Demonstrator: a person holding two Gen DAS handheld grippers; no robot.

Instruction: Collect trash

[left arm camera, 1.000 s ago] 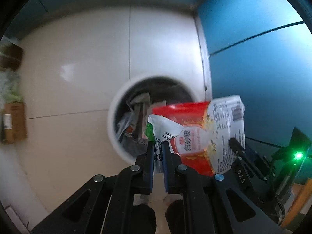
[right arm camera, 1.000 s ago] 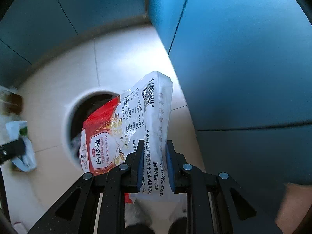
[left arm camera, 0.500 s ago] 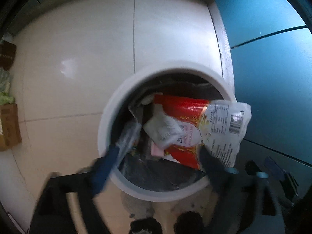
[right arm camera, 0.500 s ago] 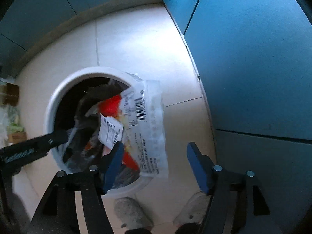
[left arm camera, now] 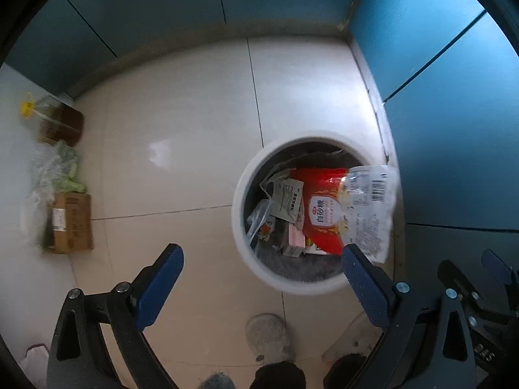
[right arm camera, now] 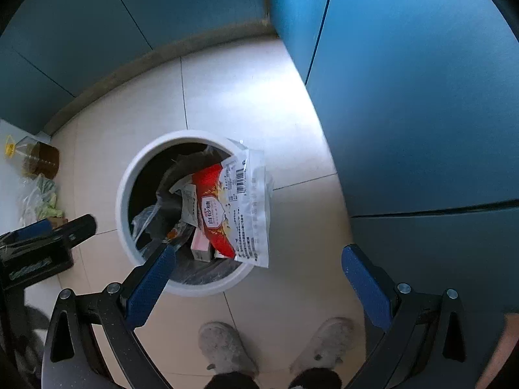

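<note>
A round white trash bin (left arm camera: 241, 223) (right arm camera: 125, 194) stands on the tiled floor below me, lined with a dark bag and holding several wrappers. A red and clear sugar bag (left arm camera: 350, 207) (right arm camera: 240, 210) lies across its right rim, half inside. A small grey-white packet (left arm camera: 287, 199) lies in the bin beside it. My left gripper (left arm camera: 262, 257) is open and empty, above the bin's near left side. My right gripper (right arm camera: 259, 257) is open and empty, above the bin's near right side.
Blue cabinet fronts (left arm camera: 454, 113) (right arm camera: 421, 97) rise on the right and at the back. At the left wall are a cardboard box (left arm camera: 69, 222), a plastic bag of greens (left arm camera: 58, 168) and an oil bottle (left arm camera: 55, 123). Two slippered feet (right arm camera: 223, 350) stand below.
Both grippers opened and let go: the sugar bag and the small packet dropped into the bin. Both grippers have since risen and pulled back from it.
</note>
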